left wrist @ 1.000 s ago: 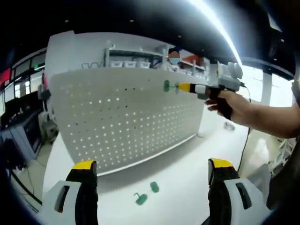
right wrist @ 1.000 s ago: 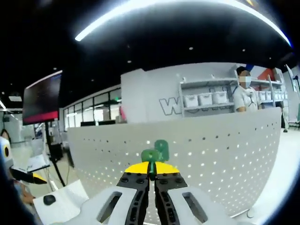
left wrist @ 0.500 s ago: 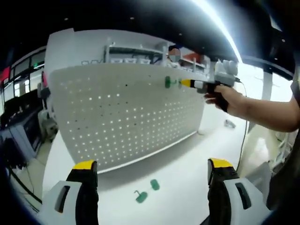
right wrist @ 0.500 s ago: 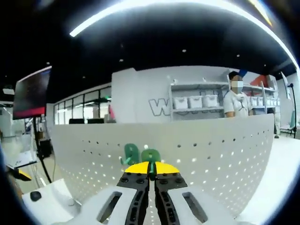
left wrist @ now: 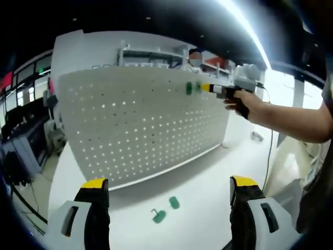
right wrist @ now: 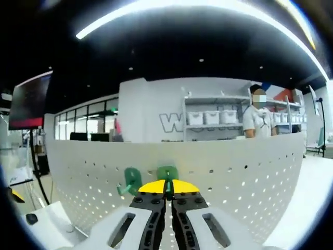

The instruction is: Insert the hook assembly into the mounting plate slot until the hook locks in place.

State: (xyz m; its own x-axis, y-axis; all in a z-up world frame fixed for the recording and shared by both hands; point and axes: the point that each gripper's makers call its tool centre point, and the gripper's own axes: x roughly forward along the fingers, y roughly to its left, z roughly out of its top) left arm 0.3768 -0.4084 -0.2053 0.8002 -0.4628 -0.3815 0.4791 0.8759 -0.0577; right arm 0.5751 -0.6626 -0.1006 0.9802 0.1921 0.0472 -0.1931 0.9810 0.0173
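Observation:
The white perforated mounting plate (left wrist: 140, 125) stands upright on the table. One green hook (right wrist: 130, 180) hangs on its upper rows, also seen as the green hook (left wrist: 188, 88) in the left gripper view. My right gripper (right wrist: 167, 188) is shut on a second green hook (right wrist: 167, 173), held at the plate's top rows just right of the hung one. In the left gripper view a person's hand holds that right gripper (left wrist: 207, 88) against the plate (right wrist: 234, 172). My left gripper (left wrist: 169, 183) stands open and low, with nothing between its jaws. Two loose green hooks (left wrist: 158, 216) (left wrist: 174, 202) lie on the table.
The white table (left wrist: 208, 182) stretches in front of the plate. A person's forearm (left wrist: 291, 120) crosses from the right. Behind the plate are shelves with white bins (right wrist: 216, 117) and a standing person (right wrist: 257, 120). Desks and screens (left wrist: 21, 146) sit at the far left.
The right gripper with its hook has shifted right, away from the hung hook, and sits a little higher at the plate's top rows. The left gripper has stayed open and still.

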